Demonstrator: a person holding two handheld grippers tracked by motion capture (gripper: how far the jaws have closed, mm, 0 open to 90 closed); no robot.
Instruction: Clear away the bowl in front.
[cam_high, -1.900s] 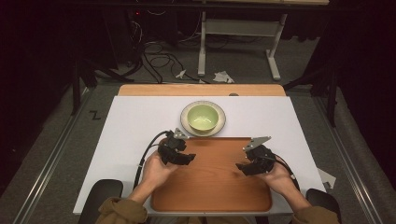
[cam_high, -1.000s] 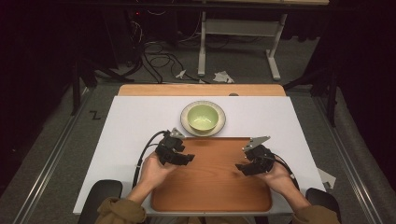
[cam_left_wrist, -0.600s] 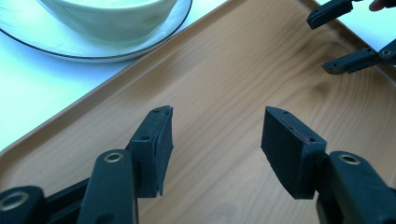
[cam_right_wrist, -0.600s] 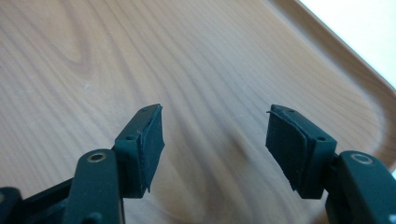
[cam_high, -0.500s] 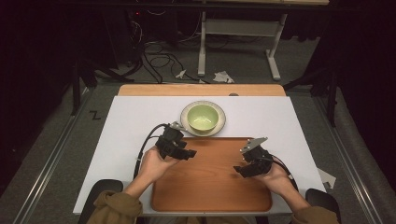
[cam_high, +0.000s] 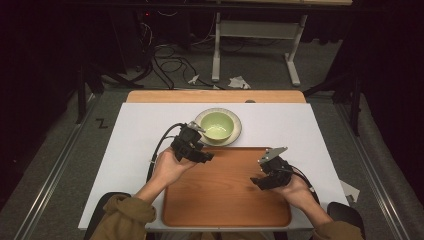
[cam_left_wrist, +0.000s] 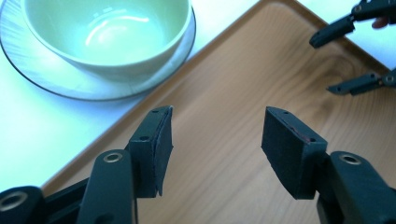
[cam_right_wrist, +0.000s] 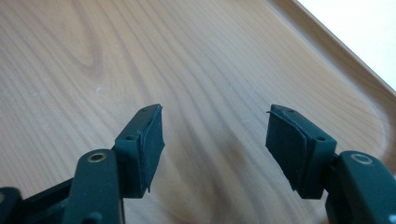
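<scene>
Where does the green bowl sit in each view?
High view: the bowl stands on its plate at centre, just beyond the tray's far edge, beside the left gripper.
Left gripper view: top left, above the open jaws.
Right gripper view: not in it; the open jaws hang over tray wood.
Shared landmark: the wooden tray.

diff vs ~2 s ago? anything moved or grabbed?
The left hand-held gripper moved forward and up the table, toward the green bowl on its plate; it is now at the tray's far left corner, jaws open, holding nothing. The right hand-held gripper drifted slightly nearer the person, open over the tray. Bowl, plate and tray stayed put.
</scene>
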